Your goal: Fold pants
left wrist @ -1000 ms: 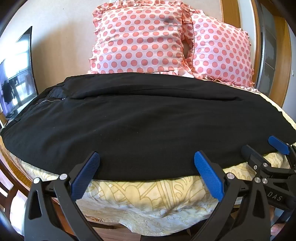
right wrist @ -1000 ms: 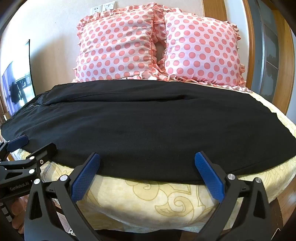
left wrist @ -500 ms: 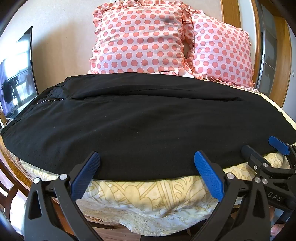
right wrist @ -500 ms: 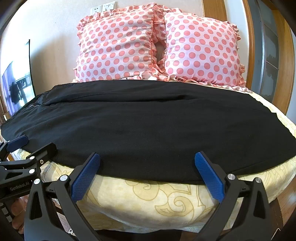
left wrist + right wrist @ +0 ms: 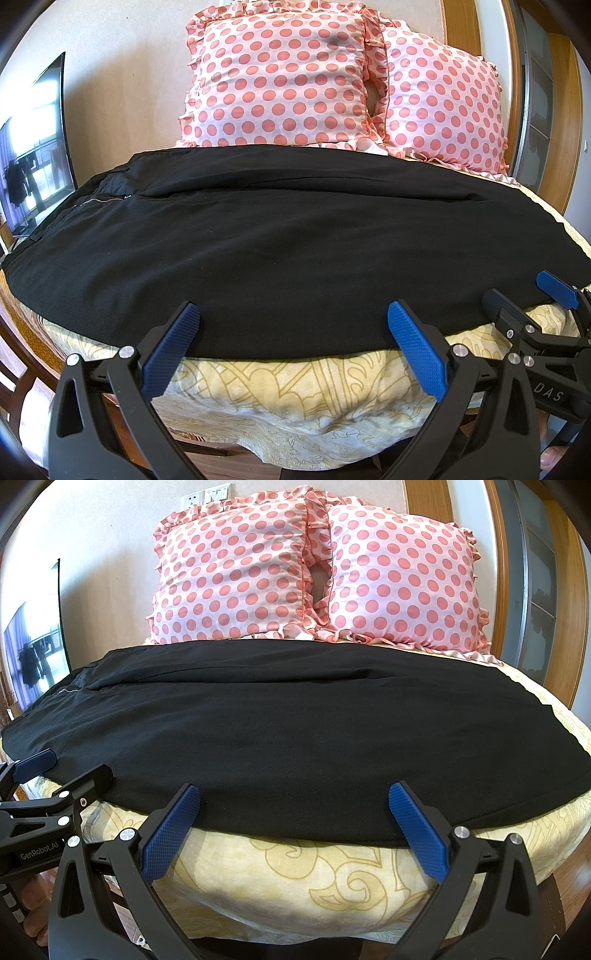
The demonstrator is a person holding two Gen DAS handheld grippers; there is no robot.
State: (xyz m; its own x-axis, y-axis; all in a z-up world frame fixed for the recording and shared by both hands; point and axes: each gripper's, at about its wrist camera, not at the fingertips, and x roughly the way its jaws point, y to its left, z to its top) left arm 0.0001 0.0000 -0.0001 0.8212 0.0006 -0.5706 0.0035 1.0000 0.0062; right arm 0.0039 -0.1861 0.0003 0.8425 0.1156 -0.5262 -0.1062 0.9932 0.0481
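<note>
Both tongs spread wide, left gripper point(image 5: 291, 332) and right gripper point(image 5: 293, 812) parked at the bed's point(image 5: 332, 878) near edge, probably lining up on the black pants' point(image 5: 295, 251) hem.

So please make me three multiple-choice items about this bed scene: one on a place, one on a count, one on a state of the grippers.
1. Where do the black pants lie?
A. spread flat on the yellow bedspread
B. hanging on a chair
C. folded on top of the pillows

2. How many polka-dot pillows stand at the wall?
A. one
B. two
C. four

3. In what state are the left gripper and right gripper?
A. both shut on the pants
B. left shut, right open
C. both open, holding nothing

Key:
1 A, the pants stretch across the bed in front of the pillows.
2 B, two pillows lean side by side.
3 C, the blue fingers stand wide apart at the near edge of the pants, with no cloth between them.
</note>
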